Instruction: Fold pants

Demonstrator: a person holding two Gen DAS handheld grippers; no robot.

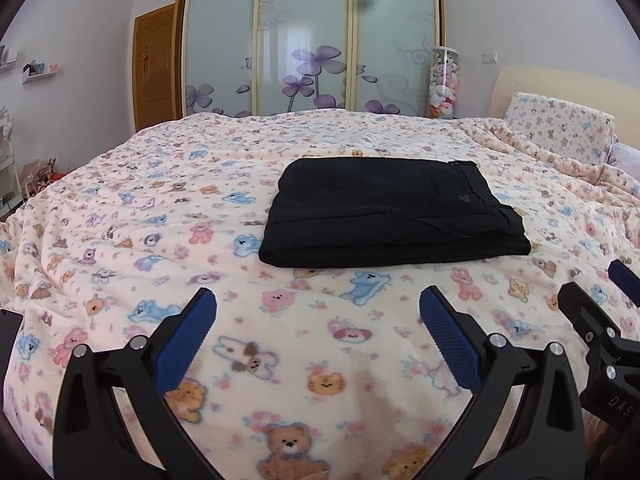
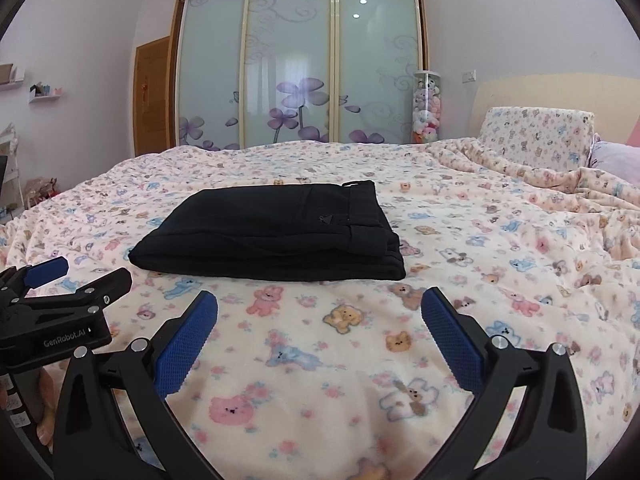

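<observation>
Left wrist: folded pants on blanket.

The right tool is cut off by the frame edge.

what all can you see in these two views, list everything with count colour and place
pants: 1, black, folded into a flat rectangle, lying mid-bed
blanket: 1, cream with pink and blue animal print, covering the bed
pillow: 1, same animal print, propped at the headboard on the right
headboard: 1, pale beige, far right
wardrobe: 1, three frosted sliding doors with purple flowers, behind the bed
door: 1, brown wood, left of the wardrobe
toy tube: 1, clear cylinder of pastel plush toys, right of the wardrobe
wall shelves: 2, white, left wall
left gripper: 1, black with blue pads, jaws open, empty, above the blanket
right gripper: 1, black with blue pads, jaws open, empty
</observation>
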